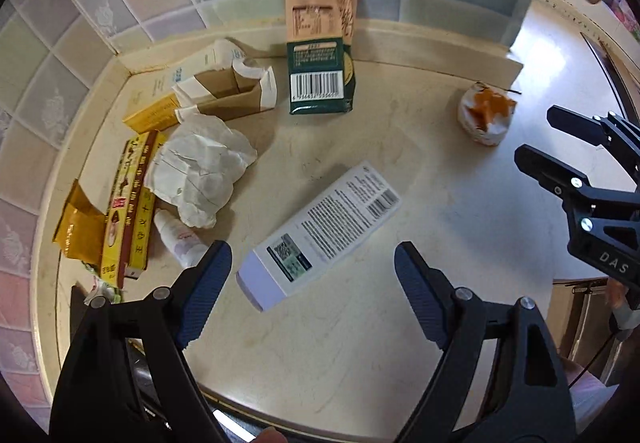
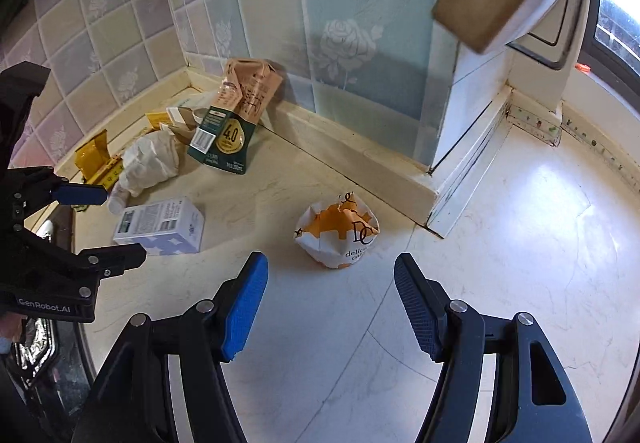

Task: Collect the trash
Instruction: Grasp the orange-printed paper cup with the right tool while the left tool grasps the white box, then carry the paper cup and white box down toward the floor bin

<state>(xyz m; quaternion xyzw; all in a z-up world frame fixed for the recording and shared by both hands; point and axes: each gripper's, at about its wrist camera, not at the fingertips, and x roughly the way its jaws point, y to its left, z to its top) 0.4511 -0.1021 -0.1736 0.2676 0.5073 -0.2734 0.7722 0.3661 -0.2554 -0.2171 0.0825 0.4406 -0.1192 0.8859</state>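
Trash lies on a cream stone counter [image 1: 360, 343]. A white box [image 1: 320, 235] with printed text lies flat just ahead of my left gripper [image 1: 312, 275], which is open and holds nothing. A crumpled orange-and-white paper cup [image 2: 338, 233] sits just ahead of my right gripper [image 2: 330, 283], also open and empty. The same cup [image 1: 486, 115] shows at the right in the left wrist view, near the right gripper [image 1: 536, 139]. A green and tan carton [image 1: 320, 55] stands against the tiled wall. Crumpled white paper [image 1: 200, 171] lies left of the white box.
Torn cardboard boxes [image 1: 224, 91], a yellow and red box [image 1: 128, 207], a gold wrapper [image 1: 78, 227] and a small white bottle [image 1: 180, 239] crowd the left corner. Tiled walls [image 2: 340, 23] close the back and left. A white ledge and window frame [image 2: 480, 123] stand at the right.
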